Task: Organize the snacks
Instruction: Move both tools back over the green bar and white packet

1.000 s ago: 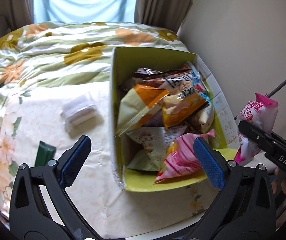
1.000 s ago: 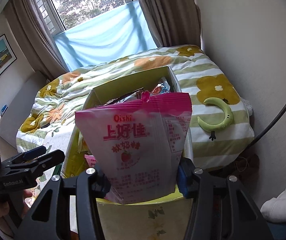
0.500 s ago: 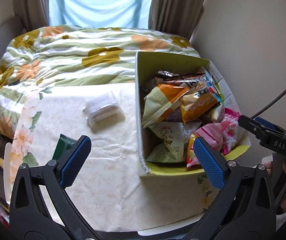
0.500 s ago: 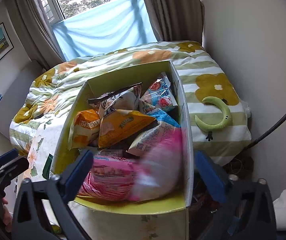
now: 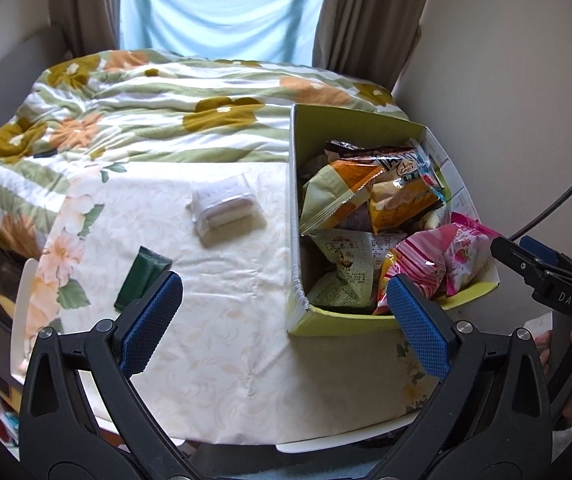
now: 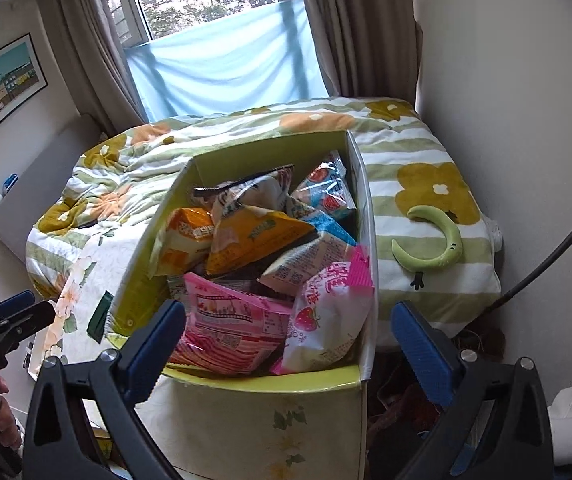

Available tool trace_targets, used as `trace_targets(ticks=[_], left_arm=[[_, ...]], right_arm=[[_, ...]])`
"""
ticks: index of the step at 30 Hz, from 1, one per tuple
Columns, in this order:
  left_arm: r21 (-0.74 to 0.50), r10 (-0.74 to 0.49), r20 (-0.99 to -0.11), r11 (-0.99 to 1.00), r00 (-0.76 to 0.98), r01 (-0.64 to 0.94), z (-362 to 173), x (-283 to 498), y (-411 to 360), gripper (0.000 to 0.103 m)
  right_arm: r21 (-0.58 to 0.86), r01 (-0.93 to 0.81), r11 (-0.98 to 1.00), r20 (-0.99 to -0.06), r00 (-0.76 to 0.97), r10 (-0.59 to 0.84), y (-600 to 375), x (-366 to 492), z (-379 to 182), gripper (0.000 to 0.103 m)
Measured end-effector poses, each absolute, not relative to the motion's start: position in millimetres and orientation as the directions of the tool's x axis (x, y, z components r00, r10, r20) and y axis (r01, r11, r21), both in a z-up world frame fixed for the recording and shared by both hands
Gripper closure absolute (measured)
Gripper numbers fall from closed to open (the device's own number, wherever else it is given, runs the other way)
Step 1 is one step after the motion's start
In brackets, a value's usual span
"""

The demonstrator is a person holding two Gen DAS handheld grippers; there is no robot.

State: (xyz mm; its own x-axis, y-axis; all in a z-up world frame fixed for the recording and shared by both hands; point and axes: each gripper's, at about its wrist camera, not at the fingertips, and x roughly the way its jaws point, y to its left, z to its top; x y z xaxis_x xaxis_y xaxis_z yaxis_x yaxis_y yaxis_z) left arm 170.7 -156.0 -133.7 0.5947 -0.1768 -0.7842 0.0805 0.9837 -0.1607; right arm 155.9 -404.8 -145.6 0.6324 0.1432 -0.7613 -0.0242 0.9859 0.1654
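Right wrist view: the right gripper [image 6: 288, 344] hangs over the near end of a yellow-green box [image 6: 261, 386], jaws spread wide with nothing between them. A pink strawberry bag [image 6: 326, 320] lies in the box's near right corner, leaning on the right wall, beside a striped pink bag [image 6: 229, 332]; orange and blue packets are piled behind. Left wrist view: the left gripper [image 5: 283, 320] is likewise spread and empty, above a cream floral cloth [image 5: 213, 340]. Left of the box on that cloth lie a clear pack [image 5: 223, 208] and, nearer, a dark green packet [image 5: 141, 276], well apart from each other. A flowered quilt [image 5: 133, 120] lies beyond.
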Motion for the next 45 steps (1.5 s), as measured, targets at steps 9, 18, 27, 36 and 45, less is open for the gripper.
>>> trace_targets(ticks=[9,18,27,36,45], left_arm=[[-0.112,-0.083,-0.802,0.994,0.592,-0.013,-132,148,-116,0.002],[-0.091,-0.031,-0.832,0.992,0.554,-0.082,-152,147,-57,0.002],[-0.076,-0.05,-0.869,0.997,0.492,-0.031,-183,181,-20,0.002],[-0.103,-0.123,-0.906,0.992,0.405,0.071,-240,232,1,0.002],[-0.086,-0.142,-0.943,0.977,0.3,0.193,-301,264,-5,0.015]], right_arm=[[0.183,-0.163,0.969,-0.728,0.64,0.245,-362,153,-121,0.001],[0.163,-0.319,0.934,-0.707,0.622,0.336,-284,171,-113,0.001],[0.156,-0.389,0.908,-0.744,0.558,0.367,-208,209,-134,0.001],[0.057,-0.436,0.898,-0.848,0.453,0.274,-142,281,-187,0.001],[-0.067,-0.503,0.862,-0.938,0.325,0.117,-108,346,-247,0.001]])
